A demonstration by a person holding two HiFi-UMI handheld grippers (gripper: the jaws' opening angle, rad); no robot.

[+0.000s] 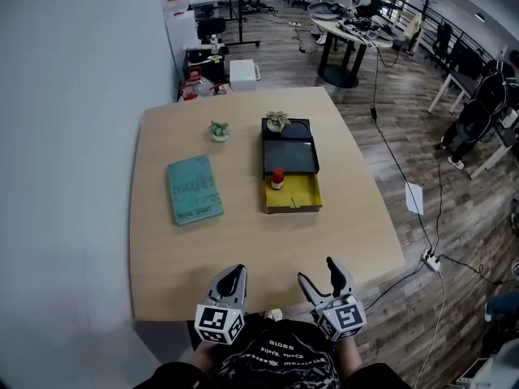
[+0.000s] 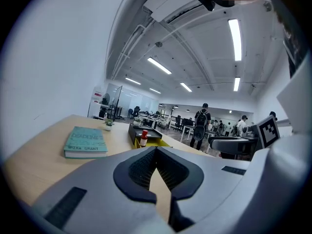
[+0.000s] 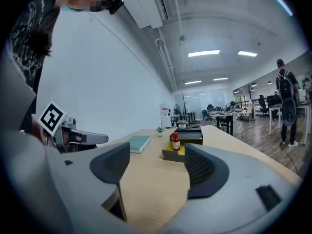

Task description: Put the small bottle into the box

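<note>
When viewed from the head, shows small bottle (image 1: pixel 277 177) standing upright in the yellow near half of the box (image 1: pixel 296 198) on the bench (image 1: pixel 243 250), well apart from both tools. Shows left tool (image 1: pixel 229 280) pinched shut on nothing, right tool (image 1: pixel 317 270) spread wide, empty. Places teal book (image 1: pixel 194 189) left of box, potted plant (image 1: pixel 219 130) beyond book. Reveals, only through the gripper views, backpack-wearing person (image 2: pixel 200 123) and "MIRA GRANT" on book.
</note>
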